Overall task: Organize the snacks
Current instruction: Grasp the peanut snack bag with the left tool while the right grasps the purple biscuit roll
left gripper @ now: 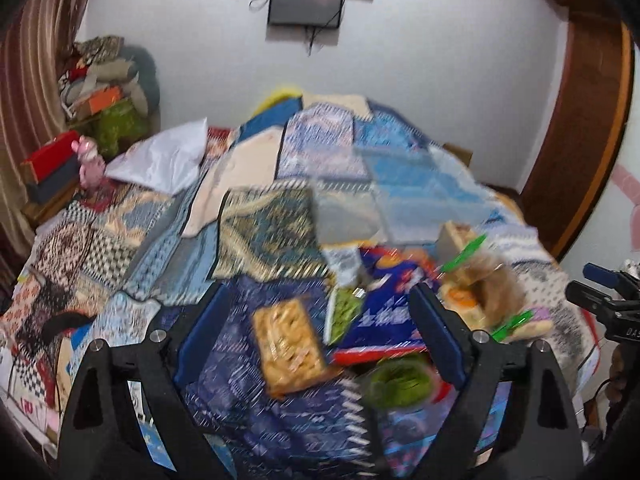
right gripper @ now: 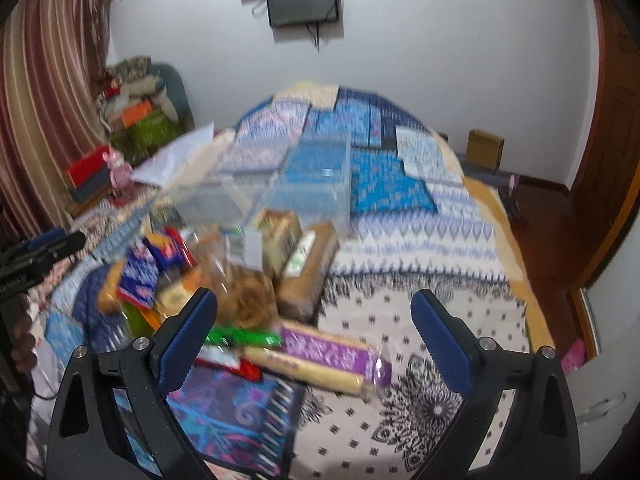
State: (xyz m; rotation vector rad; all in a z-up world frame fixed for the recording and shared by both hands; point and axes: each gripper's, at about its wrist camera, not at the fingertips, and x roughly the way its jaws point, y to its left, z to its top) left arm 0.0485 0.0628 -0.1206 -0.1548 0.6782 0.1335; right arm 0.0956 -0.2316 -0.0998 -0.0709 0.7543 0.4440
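Observation:
Both views are motion-blurred. My left gripper [left gripper: 320, 300] is open and empty above a flat pack of golden crackers [left gripper: 289, 347] on the patchwork bed cover. A blue snack bag [left gripper: 384, 312] and a green packet [left gripper: 344, 312] lie beside the crackers. A bag of brown snacks with green clips [left gripper: 492, 280] lies to the right. My right gripper [right gripper: 314, 306] is open and empty above a purple-wrapped biscuit roll [right gripper: 328, 354]. Behind the roll lies a heap of snacks, with a bag of brown crisps [right gripper: 244, 292] and a long brown pack [right gripper: 308, 268]. A clear plastic box [right gripper: 272, 184] stands beyond the heap.
The bed [right gripper: 420, 248] is covered with patterned cloths. A white pillow [left gripper: 160, 160] lies at the far left. Boxes and a pink toy [left gripper: 90, 164] sit by the striped curtain [left gripper: 28, 92]. A wooden door [right gripper: 612, 128] is at the right. The other gripper [left gripper: 604, 300] shows at the right edge.

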